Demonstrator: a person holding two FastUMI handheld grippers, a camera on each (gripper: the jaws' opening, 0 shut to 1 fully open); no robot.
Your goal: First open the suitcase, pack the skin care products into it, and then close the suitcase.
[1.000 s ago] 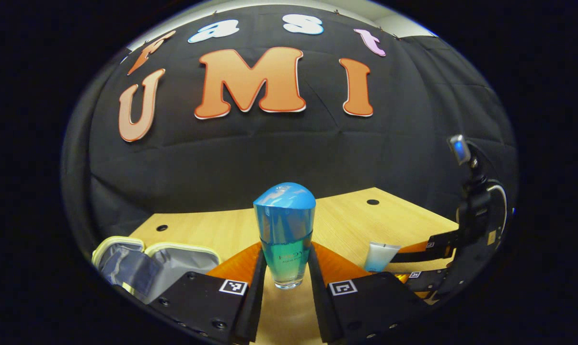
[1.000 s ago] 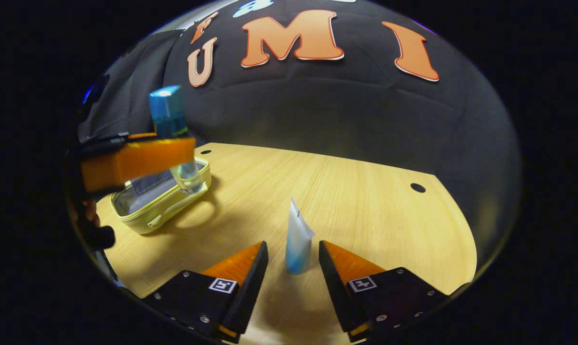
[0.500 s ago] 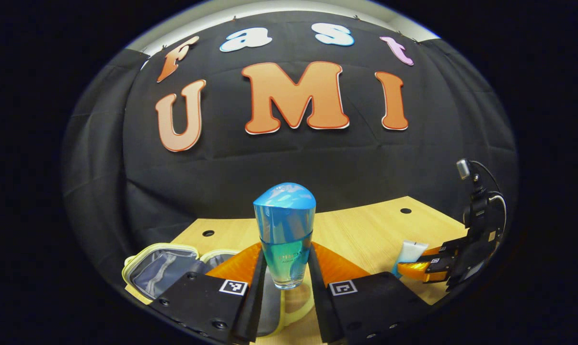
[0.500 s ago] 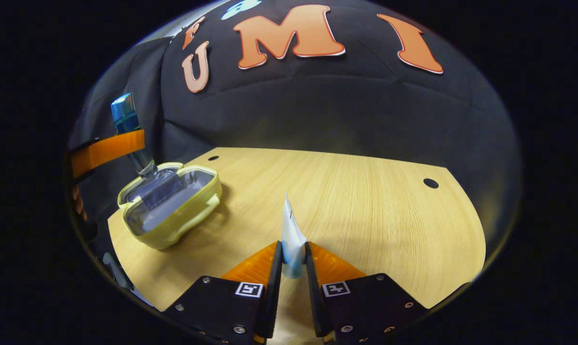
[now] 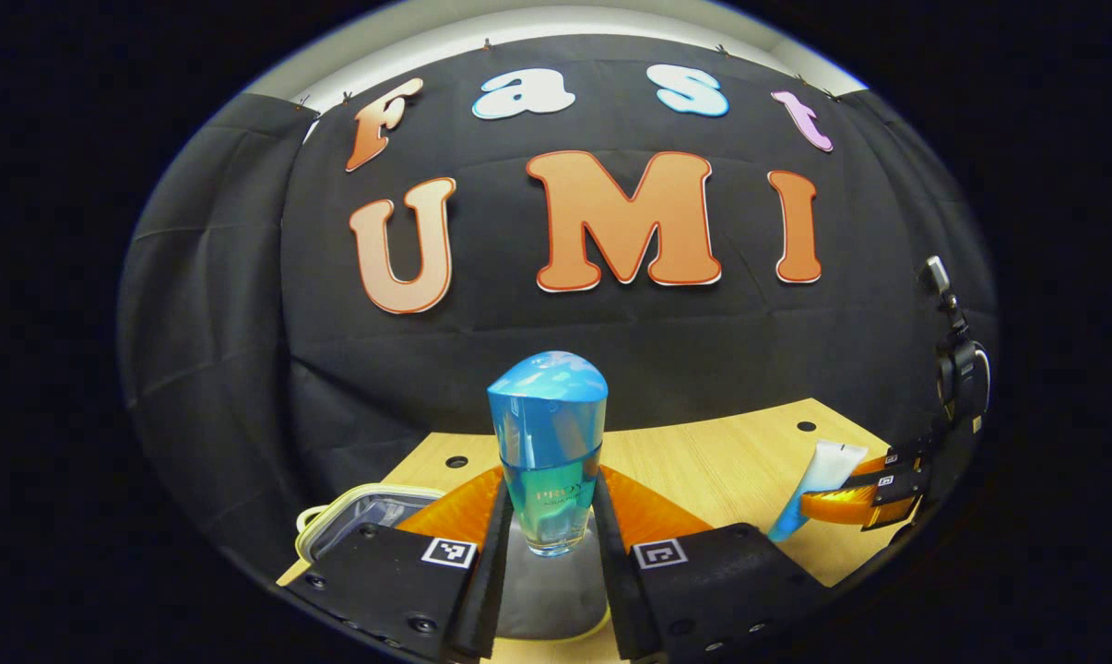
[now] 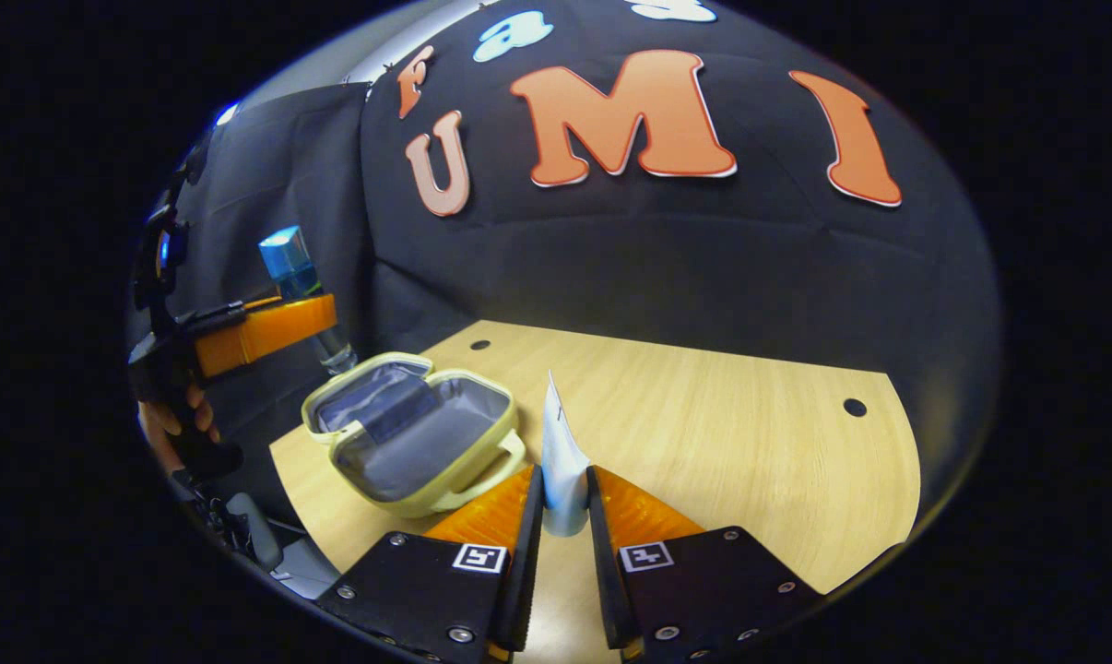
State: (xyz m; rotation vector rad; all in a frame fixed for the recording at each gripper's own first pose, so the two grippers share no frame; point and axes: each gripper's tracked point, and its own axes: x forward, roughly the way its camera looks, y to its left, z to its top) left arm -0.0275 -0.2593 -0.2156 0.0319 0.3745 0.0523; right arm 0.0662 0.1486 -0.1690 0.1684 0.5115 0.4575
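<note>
My left gripper (image 5: pixel 549 516) is shut on a blue-capped clear bottle (image 5: pixel 548 447), held upright above the open pale-yellow suitcase (image 5: pixel 358 516). In the right gripper view that bottle (image 6: pixel 296 281) and the left gripper (image 6: pixel 266 330) hang over the far left half of the suitcase (image 6: pixel 418 433), whose grey lining lies open. My right gripper (image 6: pixel 563 503) is shut on a white tube (image 6: pixel 561 456) with a blue lower end, lifted off the table beside the suitcase's right edge. In the left gripper view the tube (image 5: pixel 819 484) sits in the right gripper (image 5: pixel 856 503) at far right.
The wooden table (image 6: pixel 722 433) has small round holes (image 6: pixel 855 407) near its back edge and open surface to the right of the suitcase. A hand (image 6: pixel 173 429) holds the left gripper at the table's left edge.
The left gripper carried the bottle leftward until it hangs over the suitcase. The right gripper closed on the tube, lifted it and brought it toward the suitcase.
</note>
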